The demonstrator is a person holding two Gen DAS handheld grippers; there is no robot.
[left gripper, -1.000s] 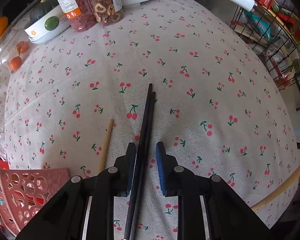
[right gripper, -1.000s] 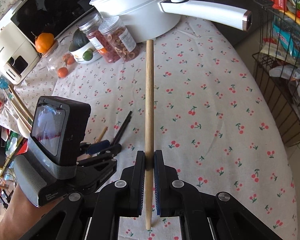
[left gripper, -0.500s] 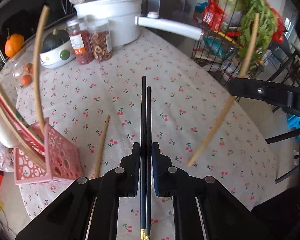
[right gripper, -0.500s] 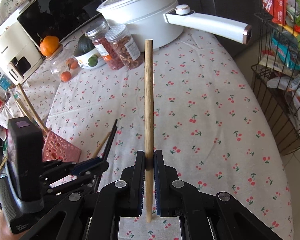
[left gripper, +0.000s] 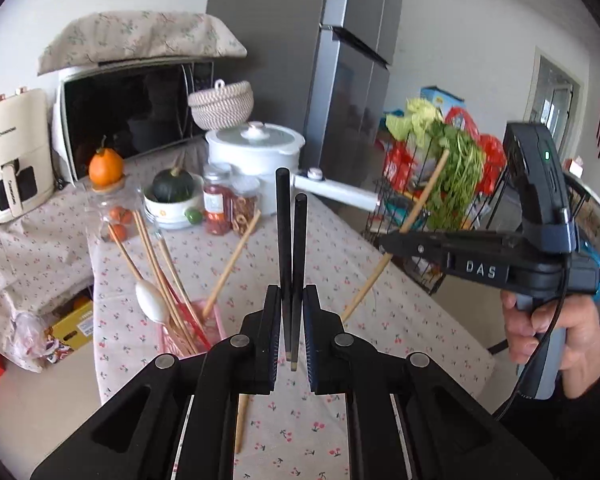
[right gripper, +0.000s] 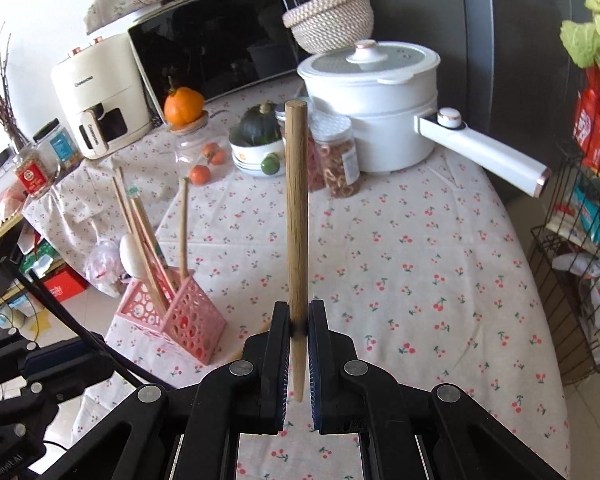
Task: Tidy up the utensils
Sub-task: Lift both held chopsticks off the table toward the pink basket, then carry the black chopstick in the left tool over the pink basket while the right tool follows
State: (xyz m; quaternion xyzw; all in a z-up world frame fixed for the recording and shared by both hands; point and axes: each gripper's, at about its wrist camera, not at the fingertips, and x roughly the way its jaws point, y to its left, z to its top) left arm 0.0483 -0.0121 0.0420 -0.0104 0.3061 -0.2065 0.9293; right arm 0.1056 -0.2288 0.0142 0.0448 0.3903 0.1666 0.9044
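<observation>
My left gripper is clamped on two black chopsticks, held above the counter. My right gripper pinches a wooden chopstick upright over the cherry-print cloth. The pink holder stands at the counter's left edge, holding chopsticks and a white spoon. One wooden stick lies beside it.

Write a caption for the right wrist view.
Right claw grips a wooden chopstick above the cherry-print tablecloth, pink utensil basket nearby.
</observation>
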